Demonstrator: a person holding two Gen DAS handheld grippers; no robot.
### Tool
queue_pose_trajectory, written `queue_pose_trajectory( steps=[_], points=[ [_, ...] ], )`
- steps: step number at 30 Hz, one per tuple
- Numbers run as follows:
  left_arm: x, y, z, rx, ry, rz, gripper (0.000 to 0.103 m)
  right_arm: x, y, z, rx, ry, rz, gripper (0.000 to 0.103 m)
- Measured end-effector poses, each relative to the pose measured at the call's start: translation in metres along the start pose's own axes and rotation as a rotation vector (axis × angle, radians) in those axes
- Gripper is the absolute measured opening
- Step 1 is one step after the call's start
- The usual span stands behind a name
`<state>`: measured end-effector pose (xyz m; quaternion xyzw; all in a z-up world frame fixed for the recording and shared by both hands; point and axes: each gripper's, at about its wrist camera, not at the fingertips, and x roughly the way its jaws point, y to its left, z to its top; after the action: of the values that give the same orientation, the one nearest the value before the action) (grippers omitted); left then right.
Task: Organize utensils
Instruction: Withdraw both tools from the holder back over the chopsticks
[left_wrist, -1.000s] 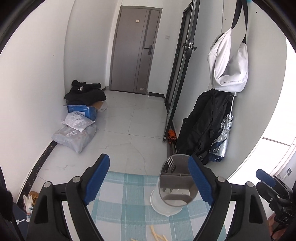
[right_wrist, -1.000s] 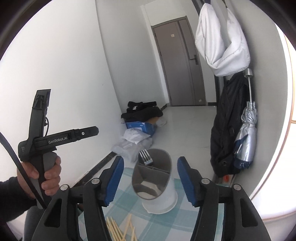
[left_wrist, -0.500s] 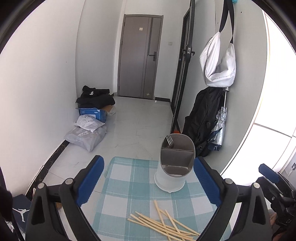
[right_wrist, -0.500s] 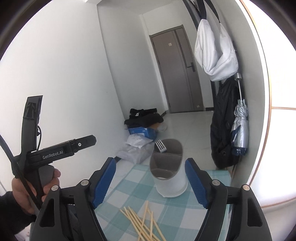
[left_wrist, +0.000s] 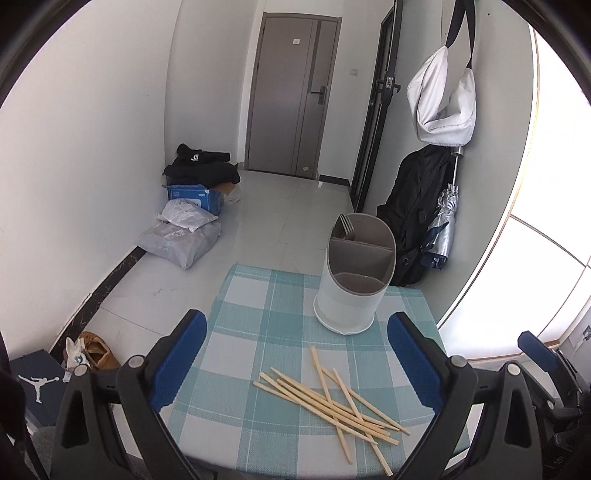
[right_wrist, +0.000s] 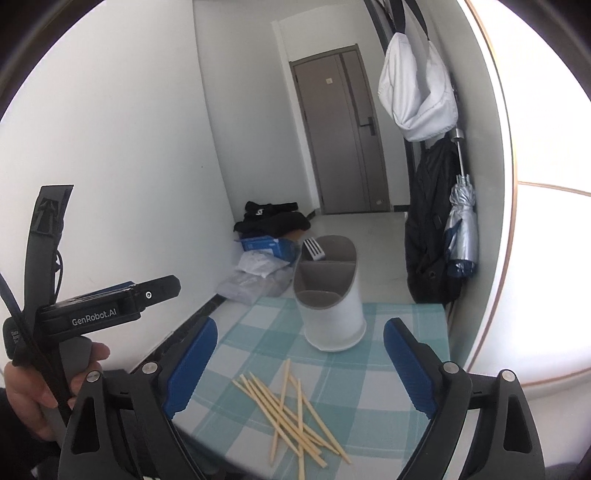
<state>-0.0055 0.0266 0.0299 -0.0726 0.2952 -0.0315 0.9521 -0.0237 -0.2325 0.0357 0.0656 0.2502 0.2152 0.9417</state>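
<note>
A white utensil holder (left_wrist: 352, 284) (right_wrist: 328, 295) with grey compartments stands on the far part of a checked teal tablecloth (left_wrist: 258, 332) (right_wrist: 388, 369). Fork tines (left_wrist: 345, 223) (right_wrist: 314, 248) stick out of its far compartment; the two nearer ones look empty. Several wooden chopsticks (left_wrist: 332, 398) (right_wrist: 291, 410) lie crossed in a loose pile in front of the holder. My left gripper (left_wrist: 297, 354) is open, hovering above the pile with nothing between its blue pads. My right gripper (right_wrist: 301, 362) hangs over the same pile, its jaws opening and empty.
The small table ends just past the holder, with tiled floor beyond. A person's hand (right_wrist: 40, 391) holds the left gripper's handle at the left. Bags and a blue box (left_wrist: 192, 195) lie by the left wall. A black backpack (left_wrist: 417, 206) and folded umbrella (left_wrist: 443, 221) hang on the right.
Both grippers pulled back from around the holder and sank, bringing the chopstick pile into view. The right gripper's jaws spread wider; the left's widened slightly.
</note>
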Motion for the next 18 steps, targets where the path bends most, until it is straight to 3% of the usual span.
queue_pose_trajectory(
  steps=[8,12,18],
  points=[
    [0.022,0.001,-0.024,0.054,0.06,0.01,0.097,0.019,-0.013,-0.019,0.035,0.107,-0.028,0.093],
    [0.035,0.013,-0.029,0.018,0.132,-0.007,0.097,0.026,-0.014,-0.029,0.027,0.14,-0.038,0.093],
    [0.05,0.031,-0.034,-0.05,0.215,0.029,0.097,0.053,-0.015,-0.042,0.022,0.236,-0.061,0.093]
  ],
)
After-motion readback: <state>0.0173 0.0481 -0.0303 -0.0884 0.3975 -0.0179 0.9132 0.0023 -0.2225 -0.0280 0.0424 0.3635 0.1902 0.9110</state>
